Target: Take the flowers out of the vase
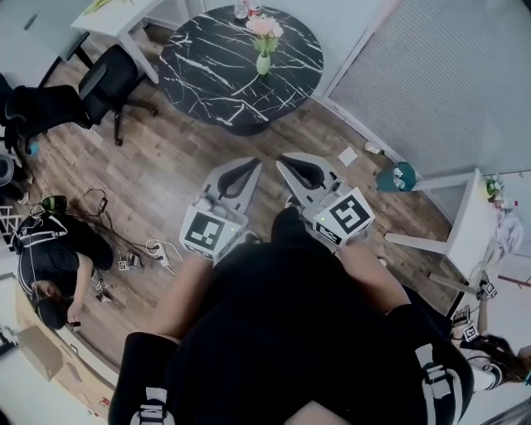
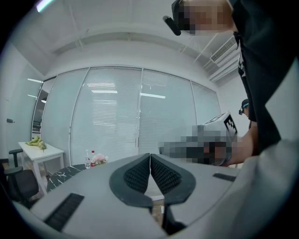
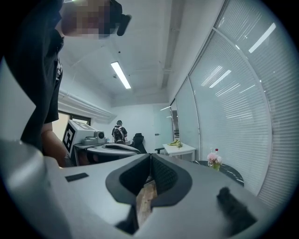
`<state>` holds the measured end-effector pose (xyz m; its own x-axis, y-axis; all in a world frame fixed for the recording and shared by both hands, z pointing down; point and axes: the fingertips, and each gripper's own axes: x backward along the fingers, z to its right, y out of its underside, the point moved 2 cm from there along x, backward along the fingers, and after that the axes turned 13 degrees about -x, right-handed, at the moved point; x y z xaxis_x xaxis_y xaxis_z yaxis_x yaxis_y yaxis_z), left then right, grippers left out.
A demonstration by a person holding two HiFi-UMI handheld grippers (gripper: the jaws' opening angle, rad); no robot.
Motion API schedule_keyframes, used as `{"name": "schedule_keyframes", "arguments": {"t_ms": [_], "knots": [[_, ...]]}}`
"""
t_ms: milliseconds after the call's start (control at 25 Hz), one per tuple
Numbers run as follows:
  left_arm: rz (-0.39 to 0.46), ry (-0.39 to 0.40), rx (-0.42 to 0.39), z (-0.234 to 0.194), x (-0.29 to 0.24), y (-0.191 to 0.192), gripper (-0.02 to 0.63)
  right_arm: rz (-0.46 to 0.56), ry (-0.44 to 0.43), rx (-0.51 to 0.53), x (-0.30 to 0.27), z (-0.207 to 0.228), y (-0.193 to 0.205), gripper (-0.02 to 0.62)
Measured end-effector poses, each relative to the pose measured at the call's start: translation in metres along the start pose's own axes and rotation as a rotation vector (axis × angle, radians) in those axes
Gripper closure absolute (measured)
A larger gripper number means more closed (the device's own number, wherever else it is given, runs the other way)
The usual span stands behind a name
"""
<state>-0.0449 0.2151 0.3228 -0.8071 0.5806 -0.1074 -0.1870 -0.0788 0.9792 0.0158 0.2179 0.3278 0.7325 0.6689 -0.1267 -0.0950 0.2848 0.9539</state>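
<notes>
Pink flowers (image 1: 265,26) stand in a small pale green vase (image 1: 264,63) on a round black marble table (image 1: 207,75) at the far end of the room. They also appear small and distant as flowers (image 2: 99,159) in the left gripper view and flowers (image 3: 214,158) in the right gripper view. My left gripper (image 1: 254,163) and right gripper (image 1: 283,160) are held side by side over the wooden floor, well short of the table. Both point toward it. The left gripper (image 2: 150,157) and right gripper (image 3: 150,157) have their pads together with nothing between them.
Two bottles (image 1: 247,8) stand at the table's far edge. A white desk (image 1: 124,15) and black chairs (image 1: 108,79) are at the left. A person (image 1: 50,257) crouches by cables (image 1: 158,249) on the floor. A white table (image 1: 465,224) and a teal object (image 1: 398,176) are at the right.
</notes>
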Motion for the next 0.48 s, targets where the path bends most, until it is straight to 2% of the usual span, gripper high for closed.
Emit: {"name": "schedule_keyframes", "arguments": {"t_ms": [480], "knots": [[-0.008,-0.074,0.001,-0.030,-0.082,-0.005,0.592,-0.011,-0.075,0.004,-0.014,0.087,-0.028,0.575]]}}
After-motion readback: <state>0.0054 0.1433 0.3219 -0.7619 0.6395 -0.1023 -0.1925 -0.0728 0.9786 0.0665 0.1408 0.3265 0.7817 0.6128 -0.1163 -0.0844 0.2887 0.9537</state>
